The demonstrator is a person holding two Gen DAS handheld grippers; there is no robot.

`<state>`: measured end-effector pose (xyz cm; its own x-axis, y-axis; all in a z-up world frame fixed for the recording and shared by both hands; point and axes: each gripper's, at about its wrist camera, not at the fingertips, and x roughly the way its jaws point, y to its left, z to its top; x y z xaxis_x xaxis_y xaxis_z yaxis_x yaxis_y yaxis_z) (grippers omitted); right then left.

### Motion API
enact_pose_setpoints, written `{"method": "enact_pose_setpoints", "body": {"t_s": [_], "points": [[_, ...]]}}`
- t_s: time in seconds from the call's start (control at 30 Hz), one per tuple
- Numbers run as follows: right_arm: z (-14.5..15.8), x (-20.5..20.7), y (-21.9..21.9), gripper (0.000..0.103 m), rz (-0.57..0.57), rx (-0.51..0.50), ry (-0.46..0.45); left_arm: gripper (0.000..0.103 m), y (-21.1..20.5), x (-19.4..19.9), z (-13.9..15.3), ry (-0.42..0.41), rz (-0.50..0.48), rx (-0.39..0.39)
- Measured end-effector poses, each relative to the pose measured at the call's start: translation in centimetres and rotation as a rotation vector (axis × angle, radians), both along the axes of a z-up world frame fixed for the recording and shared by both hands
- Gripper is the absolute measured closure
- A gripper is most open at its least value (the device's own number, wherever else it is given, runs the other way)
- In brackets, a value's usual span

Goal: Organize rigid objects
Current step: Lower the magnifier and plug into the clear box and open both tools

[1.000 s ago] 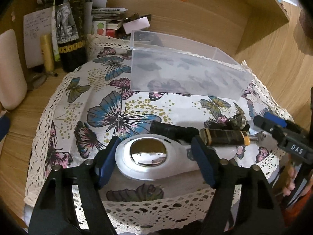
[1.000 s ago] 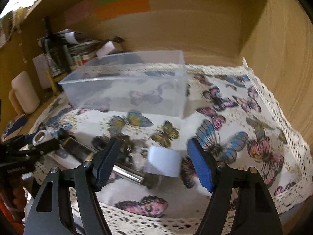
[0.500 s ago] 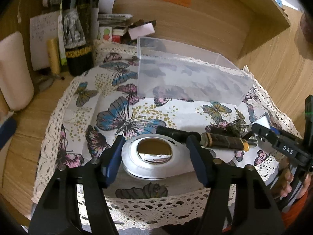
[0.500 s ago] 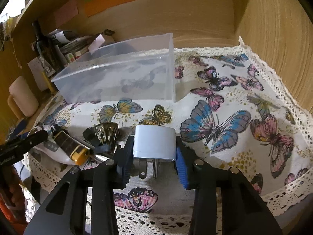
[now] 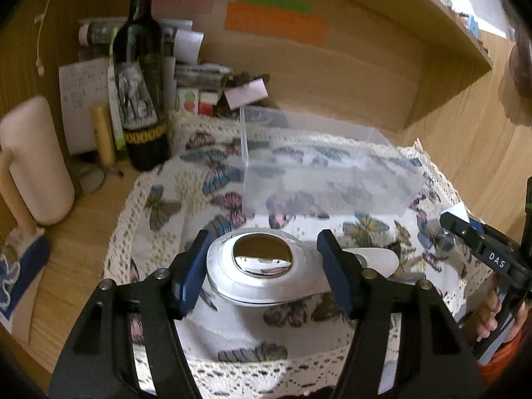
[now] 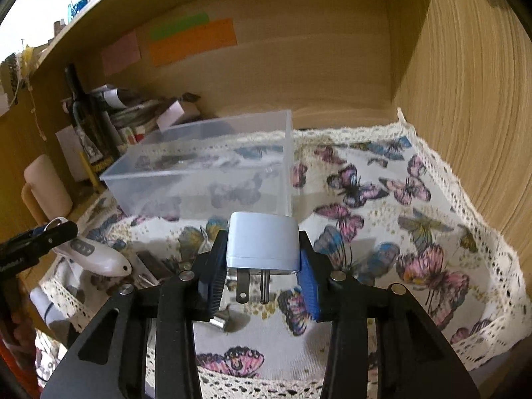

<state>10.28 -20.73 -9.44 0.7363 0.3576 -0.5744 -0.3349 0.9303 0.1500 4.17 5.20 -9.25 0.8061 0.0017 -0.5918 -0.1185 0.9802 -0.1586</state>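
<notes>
My left gripper [image 5: 262,269] is shut on a white oval device with a shiny metal disc [image 5: 262,259] and holds it above the butterfly cloth [image 5: 199,199]. It also shows in the right wrist view [image 6: 96,256]. My right gripper [image 6: 262,266] is shut on a white plug adapter [image 6: 262,242], prongs pointing back, raised over the cloth [image 6: 382,232]. A clear plastic bin [image 5: 316,173] stands behind on the cloth; it also shows in the right wrist view [image 6: 206,169].
A dark wine bottle [image 5: 143,93], papers and small boxes [image 5: 199,99] stand at the back left. A pale cylinder [image 5: 36,159] stands at the left. Dark small items [image 6: 149,266] lie on the cloth. Wooden walls close the back and right.
Both grippers have risen off the cloth with their objects. The right gripper closed on the adapter, the left on the white device, and both moved toward the bin.
</notes>
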Motion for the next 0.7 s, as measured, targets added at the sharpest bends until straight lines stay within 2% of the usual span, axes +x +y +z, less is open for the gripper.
{"method": "enact_pose_setpoints", "body": {"t_s": [0.47,0.7], "points": [[4.2,3.7,1.9,0.067,0.028,-0.029,-0.111,0.039,0.4,5.5,4.8,-0.091,0.010,0.047],[5.4,6.6,3.3,0.067,0.040,-0.054,-0.117,0.039,0.0,9.6,5.5,-0.071,-0.005,0.068]]}}
